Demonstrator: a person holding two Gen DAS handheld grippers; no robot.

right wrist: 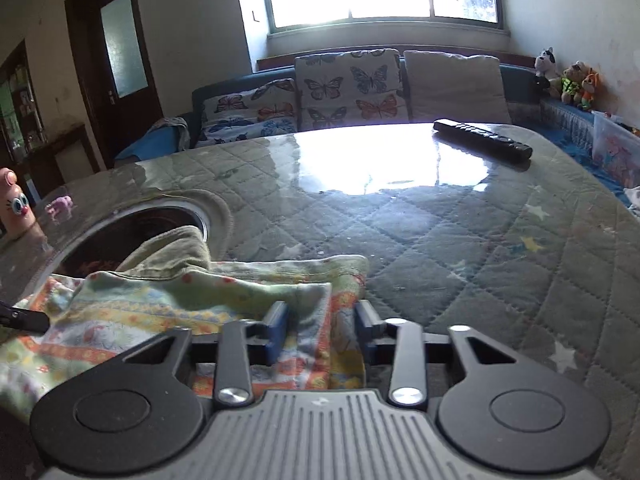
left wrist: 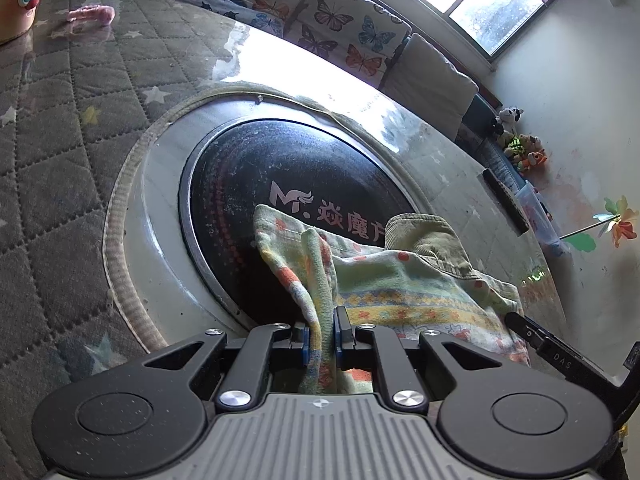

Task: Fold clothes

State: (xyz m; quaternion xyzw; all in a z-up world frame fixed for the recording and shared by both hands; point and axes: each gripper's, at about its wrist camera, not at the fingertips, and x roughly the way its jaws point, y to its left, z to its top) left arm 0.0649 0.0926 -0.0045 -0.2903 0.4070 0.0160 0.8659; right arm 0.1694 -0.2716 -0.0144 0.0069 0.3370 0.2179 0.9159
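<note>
Now garment [left wrist: 400, 280] pinched in left tongs [left wrist: 320, 334], between parted right tongs [right wrist: 322, 326]

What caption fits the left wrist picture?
Left gripper pinching a pastel patterned cloth over a round black cooktop.

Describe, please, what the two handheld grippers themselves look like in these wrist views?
Both match: the left gripper and right gripper have black linkage arms with silver pivot bolts, blue finger pads, round black discs either side and a ribbed grey body. No cables, hands or sleeves show.
</note>
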